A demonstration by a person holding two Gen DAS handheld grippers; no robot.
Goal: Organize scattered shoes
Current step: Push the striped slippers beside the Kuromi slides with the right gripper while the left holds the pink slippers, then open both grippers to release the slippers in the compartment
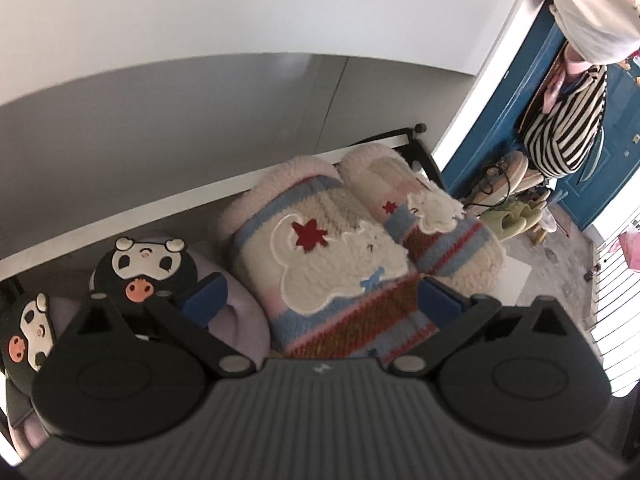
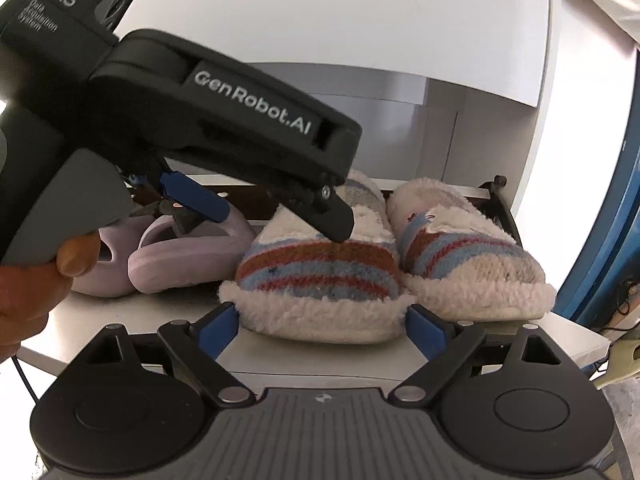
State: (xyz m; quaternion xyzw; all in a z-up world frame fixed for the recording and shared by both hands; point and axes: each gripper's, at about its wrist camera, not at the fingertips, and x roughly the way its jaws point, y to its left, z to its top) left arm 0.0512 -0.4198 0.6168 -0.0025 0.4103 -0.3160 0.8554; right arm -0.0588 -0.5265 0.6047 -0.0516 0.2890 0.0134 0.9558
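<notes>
Two fluffy striped slippers stand side by side on a white shelf (image 2: 132, 320). The left slipper (image 1: 320, 264) (image 2: 320, 276) lies between the wide-spread fingers of my left gripper (image 1: 320, 294). In the right wrist view the left gripper (image 2: 280, 222) comes down from the upper left. One of its fingertips rests on that slipper's top and the other hangs over a purple slipper (image 2: 180, 256). My right gripper (image 2: 324, 326) is open around the same slipper's toe, its blue pads beside the fleece edge. The second striped slipper (image 1: 440, 220) (image 2: 468, 264) sits just to the right.
Purple slippers with black-and-white cartoon charms (image 1: 144, 268) fill the shelf's left part. A black rack frame (image 2: 504, 208) ends the shelf at the right. Beyond it are a blue door (image 1: 500, 120), a hanging striped bag (image 1: 560, 128) and more shoes (image 1: 508, 216) on the floor. A hand (image 2: 60, 264) holds the left gripper.
</notes>
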